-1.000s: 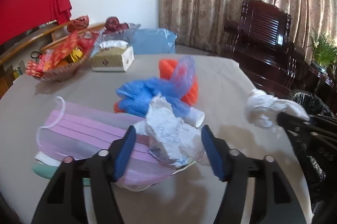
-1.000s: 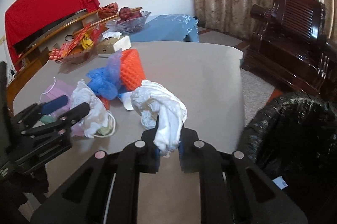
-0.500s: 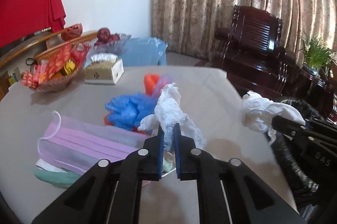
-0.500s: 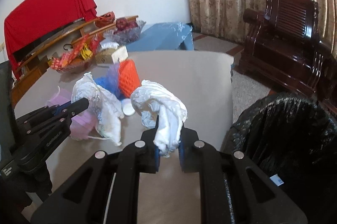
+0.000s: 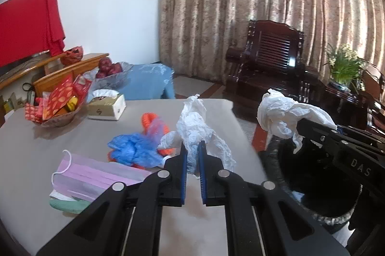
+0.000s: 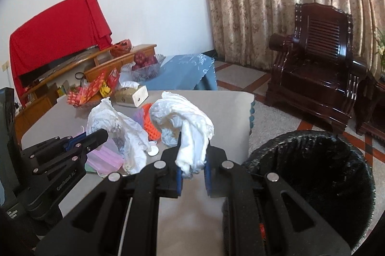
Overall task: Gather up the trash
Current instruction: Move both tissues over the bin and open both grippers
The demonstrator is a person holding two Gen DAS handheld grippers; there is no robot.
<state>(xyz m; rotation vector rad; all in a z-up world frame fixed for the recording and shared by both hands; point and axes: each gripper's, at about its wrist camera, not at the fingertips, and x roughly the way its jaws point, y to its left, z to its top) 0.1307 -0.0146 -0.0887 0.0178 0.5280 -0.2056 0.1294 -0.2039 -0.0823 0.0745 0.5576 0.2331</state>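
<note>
At the left of the table (image 5: 36, 159), a pink mask (image 5: 96, 174) is seen lying flat with a green item partly under it; beside it rest a blue glove (image 5: 134, 150) and an orange net (image 5: 150, 120). None of these is held.

Compared with one second ago, the left gripper (image 5: 192, 159) has closed: its jaws, then wide apart around a crumpled wad, are now clamped on that wad (image 5: 195, 126), which has been lifted clear of the table and hangs above the mask and glove. In the right wrist view the same wad (image 6: 115, 126) is seen raised beside the left gripper's fingers.

The right gripper (image 6: 192, 169) is seen with its jaws gripping a white tissue (image 6: 185, 121), though the jaws look slightly wider than half a second ago; whether release has begun cannot be told. The gripper has been carried rightward, and the bin (image 6: 312, 159), lined with a black bag, now lies closer and larger at lower right.

It is judged that two pieces are in hand and both are in transit to the bin; the mask, glove and net remain to be collected.

The wad is noted as thin, creased white paper with grey-blue shading in the folds, loose tails hanging below the grip. The tissue is thicker, folded over itself, and drapes down between the jaws. Both are judged light and liable to cling or snag on release.
</note>
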